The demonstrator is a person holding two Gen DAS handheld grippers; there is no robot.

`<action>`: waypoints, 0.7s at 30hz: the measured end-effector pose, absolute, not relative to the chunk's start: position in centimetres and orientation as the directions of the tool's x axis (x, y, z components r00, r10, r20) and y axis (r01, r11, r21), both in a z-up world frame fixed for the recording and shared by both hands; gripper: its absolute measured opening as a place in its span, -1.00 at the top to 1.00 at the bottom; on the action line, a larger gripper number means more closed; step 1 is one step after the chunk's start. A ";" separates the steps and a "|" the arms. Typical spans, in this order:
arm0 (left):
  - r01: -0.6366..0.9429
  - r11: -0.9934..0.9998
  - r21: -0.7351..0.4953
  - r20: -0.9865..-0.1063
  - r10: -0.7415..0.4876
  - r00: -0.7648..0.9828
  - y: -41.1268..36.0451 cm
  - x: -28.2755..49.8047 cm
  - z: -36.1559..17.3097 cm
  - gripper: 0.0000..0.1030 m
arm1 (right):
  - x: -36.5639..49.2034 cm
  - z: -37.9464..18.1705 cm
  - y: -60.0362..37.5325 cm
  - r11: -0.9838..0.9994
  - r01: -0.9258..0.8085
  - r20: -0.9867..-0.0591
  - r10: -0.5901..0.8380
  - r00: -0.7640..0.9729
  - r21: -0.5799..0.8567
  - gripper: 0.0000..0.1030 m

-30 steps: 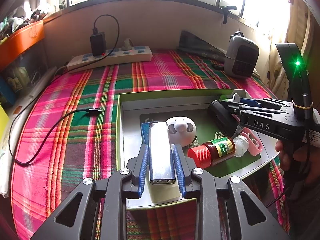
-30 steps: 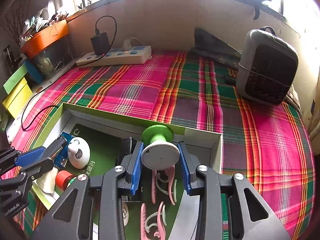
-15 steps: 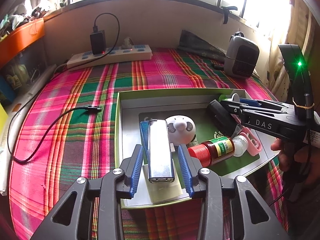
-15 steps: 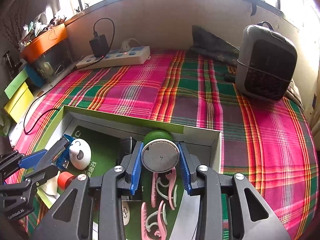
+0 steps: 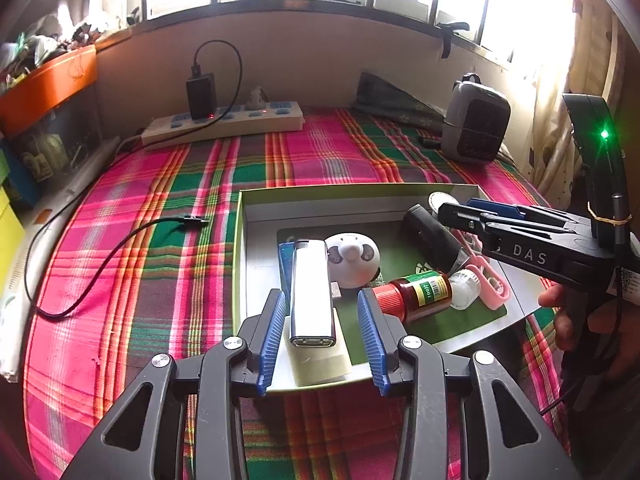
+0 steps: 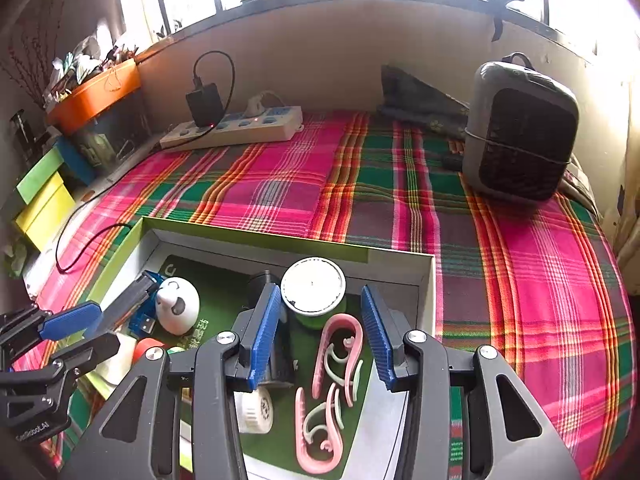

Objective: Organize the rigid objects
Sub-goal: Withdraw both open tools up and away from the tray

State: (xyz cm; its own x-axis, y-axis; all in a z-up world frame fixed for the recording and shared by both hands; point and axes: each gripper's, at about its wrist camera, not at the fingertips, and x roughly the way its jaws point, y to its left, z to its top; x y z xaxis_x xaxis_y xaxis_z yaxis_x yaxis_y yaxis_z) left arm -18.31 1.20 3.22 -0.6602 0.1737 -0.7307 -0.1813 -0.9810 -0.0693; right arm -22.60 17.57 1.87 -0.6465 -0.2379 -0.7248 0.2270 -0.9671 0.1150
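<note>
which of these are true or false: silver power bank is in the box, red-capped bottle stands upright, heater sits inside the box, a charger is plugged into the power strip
1. The silver power bank lies in the box. True.
2. The red-capped bottle stands upright. False: it lies on its side.
3. The heater sits inside the box. False: it stands on the plaid cloth, beyond the box.
4. A black charger is plugged into the power strip. True.

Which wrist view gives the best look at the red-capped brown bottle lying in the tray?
The left wrist view: the red-capped brown bottle lies fully visible, green label showing. In the right wrist view only its red cap peeks out.
</note>
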 end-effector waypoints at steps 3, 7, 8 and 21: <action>-0.180 -0.981 -0.078 -0.728 0.180 -0.662 1.2 -17.8 3.4 0.28 | -21.9 2.3 17.6 -0.967 0.223 -0.708 -0.242 -0.663 0.122 0.15; -0.167 -0.983 -0.077 -0.726 0.170 -0.666 1.2 -16.9 3.6 0.28 | -20.8 2.7 17.2 -0.967 0.226 -0.703 -0.243 -0.668 0.119 0.15; -0.167 -0.984 -0.069 -0.725 0.164 -0.669 1.3 -16.6 3.7 0.28 | -20.5 2.8 17.1 -0.967 0.227 -0.701 -0.239 -0.672 0.112 0.15; -0.137 -0.988 -0.070 -0.729 0.144 -0.669 1.5 -13.1 3.9 0.27 | -15.1 3.8 17.1 -0.975 0.196 -0.696 -0.216 -0.685 0.109 0.15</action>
